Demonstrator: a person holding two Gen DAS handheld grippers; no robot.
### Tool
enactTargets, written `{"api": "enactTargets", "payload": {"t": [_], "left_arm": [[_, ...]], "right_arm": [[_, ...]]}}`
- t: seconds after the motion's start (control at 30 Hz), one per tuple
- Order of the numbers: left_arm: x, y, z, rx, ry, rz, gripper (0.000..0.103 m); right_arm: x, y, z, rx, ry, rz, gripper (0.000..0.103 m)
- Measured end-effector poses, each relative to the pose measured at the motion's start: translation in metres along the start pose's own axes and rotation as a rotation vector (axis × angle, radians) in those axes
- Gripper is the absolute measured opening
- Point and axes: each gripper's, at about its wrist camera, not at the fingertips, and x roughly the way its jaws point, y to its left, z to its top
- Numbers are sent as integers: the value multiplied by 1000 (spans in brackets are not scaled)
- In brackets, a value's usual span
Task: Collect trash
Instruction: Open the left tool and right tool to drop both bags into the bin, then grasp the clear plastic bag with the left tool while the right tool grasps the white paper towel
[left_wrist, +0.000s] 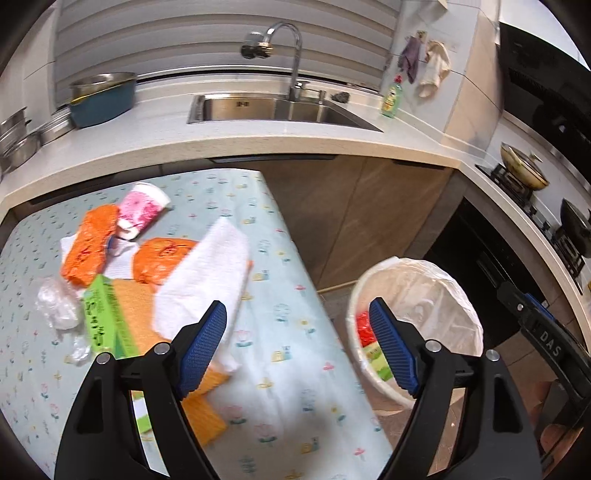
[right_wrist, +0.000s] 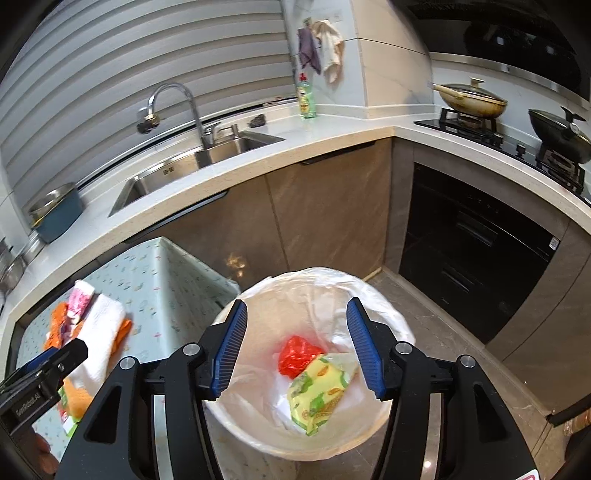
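Note:
A white bin (right_wrist: 373, 291) with a plastic liner stands on the floor right of the table. A red bag (right_wrist: 297, 354) and a yellow-green wrapper (right_wrist: 319, 395) lie inside it. My right gripper (right_wrist: 297, 358) is open and empty above the bin. My left gripper (left_wrist: 297, 347) is open and empty over the table's right edge, the bin (left_wrist: 443, 288) to its right. On the table lie a white paper towel (left_wrist: 207, 280), orange wrappers (left_wrist: 88, 245), a pink paper cup (left_wrist: 142, 210), a green box (left_wrist: 105, 319), orange cloth (left_wrist: 140, 325) and clear plastic (left_wrist: 55, 306).
The table has a pale blue patterned cloth (left_wrist: 280, 332). Behind it runs a kitchen counter with a sink (left_wrist: 273, 109), tap, blue pot (left_wrist: 101, 96) and green soap bottle (left_wrist: 392, 98). A hob with pans (right_wrist: 476, 101) is at the right. Cabinets face the bin.

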Motion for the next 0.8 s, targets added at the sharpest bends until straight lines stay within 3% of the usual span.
{"api": "enactTargets", "payload": {"t": [0.43, 0.8], "left_arm": [[-28, 103, -5, -134, -28, 150, 80], [-37, 172, -16, -191, -25, 260, 87]], "right_arm": [[-10, 112, -37, -166, 69, 192, 55], [-5, 183, -64, -248, 123, 268, 55]]}}
